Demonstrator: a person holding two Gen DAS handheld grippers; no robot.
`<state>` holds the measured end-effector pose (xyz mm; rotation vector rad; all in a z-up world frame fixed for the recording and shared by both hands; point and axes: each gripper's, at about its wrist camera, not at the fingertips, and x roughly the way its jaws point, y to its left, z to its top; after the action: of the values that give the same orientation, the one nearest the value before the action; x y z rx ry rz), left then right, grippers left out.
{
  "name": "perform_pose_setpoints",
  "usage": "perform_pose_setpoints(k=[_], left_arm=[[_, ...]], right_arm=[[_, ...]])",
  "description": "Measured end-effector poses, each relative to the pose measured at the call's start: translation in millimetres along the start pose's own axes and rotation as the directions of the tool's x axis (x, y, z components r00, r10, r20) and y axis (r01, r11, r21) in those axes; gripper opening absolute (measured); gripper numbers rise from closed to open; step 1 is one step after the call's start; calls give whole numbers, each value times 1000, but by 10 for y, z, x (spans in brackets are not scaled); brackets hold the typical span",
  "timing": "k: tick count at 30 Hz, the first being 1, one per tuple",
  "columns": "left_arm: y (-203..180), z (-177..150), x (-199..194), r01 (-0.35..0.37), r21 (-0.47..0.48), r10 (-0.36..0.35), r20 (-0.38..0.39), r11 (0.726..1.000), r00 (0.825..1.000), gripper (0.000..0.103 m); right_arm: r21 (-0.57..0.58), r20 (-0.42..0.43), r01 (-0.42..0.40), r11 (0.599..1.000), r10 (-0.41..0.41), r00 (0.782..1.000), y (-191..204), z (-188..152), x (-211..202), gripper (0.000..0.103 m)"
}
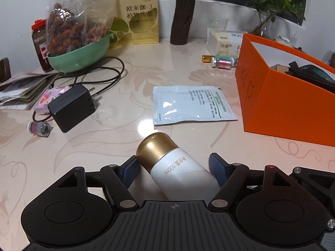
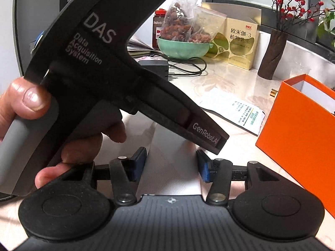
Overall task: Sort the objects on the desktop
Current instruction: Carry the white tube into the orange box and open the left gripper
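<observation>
Lying between left tool (image 1: 174,167) pads — white, gold-capped bottle (image 1: 167,163).

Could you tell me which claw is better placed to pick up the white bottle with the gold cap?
The left claw: the white bottle lies on its side between its blue pads, which look close to both flanks. The right claw frames only bare table, behind the left tool.
</observation>
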<state>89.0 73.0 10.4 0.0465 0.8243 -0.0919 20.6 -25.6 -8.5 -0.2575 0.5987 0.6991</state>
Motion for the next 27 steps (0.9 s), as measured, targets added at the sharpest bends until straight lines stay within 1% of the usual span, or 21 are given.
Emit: perform_pose_setpoints(k=[6, 8, 14, 17, 20, 22, 24, 27], left_arm=[[28, -9, -54, -9, -25, 9, 15, 1000, 1000, 68], [18, -5, -118, -18, -23, 19, 43, 1000, 999, 67], [-28, 31, -361, -39, -15, 40, 144, 999, 989, 67], [-26, 52, -529, -35, -26, 40, 206, 999, 978, 67], [-35, 56, -722, -34, -28, 41, 284, 999, 958, 67], [-45, 88, -817, -33, -32, 41, 315, 999, 948, 66], [-60, 163, -857, -25, -36, 35, 323, 999, 946, 66], [-111, 323, -899, 1, -48, 14, 308, 999, 951, 65]], right_arm=[[32, 1, -12, 999, 12, 1000, -15, -1, 3, 57], [38, 17, -13, 999, 13, 1000, -9, -6, -26, 56], [1, 101, 22, 1000, -22, 995, 65, 15, -187, 56], [-30, 154, 46, 999, -41, 987, 103, 55, -280, 56], [-65, 215, 81, 995, -66, 974, 160, 124, -373, 56], [-80, 250, 103, 991, -80, 965, 195, 138, -463, 56], [-81, 272, 121, 989, -95, 958, 195, 162, -508, 56], [-66, 283, 130, 989, -106, 953, 99, 252, -575, 56]])
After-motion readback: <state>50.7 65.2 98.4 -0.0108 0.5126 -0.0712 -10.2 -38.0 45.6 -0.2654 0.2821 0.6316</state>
